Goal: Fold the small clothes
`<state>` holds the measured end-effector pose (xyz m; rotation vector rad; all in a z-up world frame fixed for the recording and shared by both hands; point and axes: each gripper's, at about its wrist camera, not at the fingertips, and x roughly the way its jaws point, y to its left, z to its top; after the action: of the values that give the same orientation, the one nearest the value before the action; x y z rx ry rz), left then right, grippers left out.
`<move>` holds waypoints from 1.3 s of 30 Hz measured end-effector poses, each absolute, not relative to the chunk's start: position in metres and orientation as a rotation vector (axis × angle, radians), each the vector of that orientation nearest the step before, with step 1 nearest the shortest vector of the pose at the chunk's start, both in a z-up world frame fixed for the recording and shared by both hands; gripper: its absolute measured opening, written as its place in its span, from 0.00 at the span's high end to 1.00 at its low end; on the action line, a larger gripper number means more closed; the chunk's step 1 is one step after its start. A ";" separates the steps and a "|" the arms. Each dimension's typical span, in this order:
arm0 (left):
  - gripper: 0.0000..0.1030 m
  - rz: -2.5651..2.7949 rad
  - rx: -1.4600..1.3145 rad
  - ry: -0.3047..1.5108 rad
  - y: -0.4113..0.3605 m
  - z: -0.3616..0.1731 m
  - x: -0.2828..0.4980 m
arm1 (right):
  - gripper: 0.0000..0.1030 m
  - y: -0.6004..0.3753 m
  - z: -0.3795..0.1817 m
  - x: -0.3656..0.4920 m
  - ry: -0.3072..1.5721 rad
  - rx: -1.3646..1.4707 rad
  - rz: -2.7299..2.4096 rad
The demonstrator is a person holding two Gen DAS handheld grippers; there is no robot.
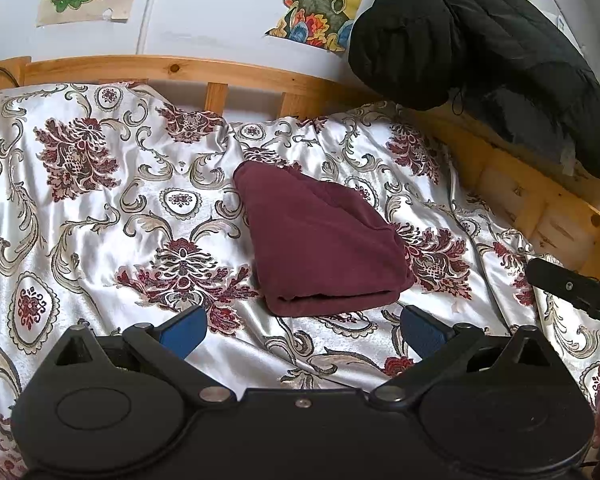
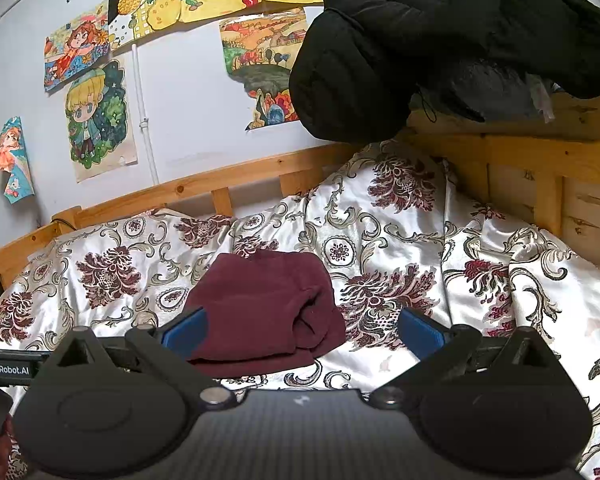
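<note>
Both tools, left [image 1: 302, 330] and right [image 2: 302, 330], gape wide, empty; soft, light garment [image 1: 320, 240] mid-bed; pinch its near folded edge.

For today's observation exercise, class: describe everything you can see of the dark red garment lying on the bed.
The dark red garment is a small piece of soft, fleecy-looking cloth, plain, with no print. It lies folded into a compact, roughly triangular bundle; stacked layers show along its near edge, and the right wrist view shows a rolled fold on its right side. It rests flat on the shiny flowered bedspread, near the middle of the bed. Both tongs are open and apart from it; nothing else touches it.
</note>
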<state>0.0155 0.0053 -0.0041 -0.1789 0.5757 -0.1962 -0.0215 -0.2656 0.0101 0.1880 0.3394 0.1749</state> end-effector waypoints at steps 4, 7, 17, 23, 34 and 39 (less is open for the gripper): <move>0.01 -0.196 -0.180 0.579 0.004 -0.005 0.015 | 0.00 -0.266 0.010 -0.022 0.341 0.188 0.174; 0.01 -0.194 -0.184 0.578 0.004 -0.005 0.015 | 0.00 -0.266 0.009 -0.021 0.343 0.188 0.174; 0.01 -0.191 -0.189 0.579 0.005 -0.004 0.014 | 0.00 -0.267 0.008 -0.021 0.346 0.189 0.174; 0.01 -0.190 -0.191 0.580 0.005 -0.005 0.014 | 0.00 -0.267 0.007 -0.021 0.347 0.189 0.174; 0.01 -0.085 -0.133 0.575 -0.002 -0.003 0.012 | 0.00 -0.267 0.007 -0.021 0.349 0.188 0.173; 0.01 0.007 0.007 0.562 -0.017 -0.001 0.010 | 0.00 -0.267 0.007 -0.021 0.349 0.188 0.174</move>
<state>0.0103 -0.0165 -0.0011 0.0070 0.5625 0.0068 -0.0206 -0.2670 0.0066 0.1884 0.3492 0.1735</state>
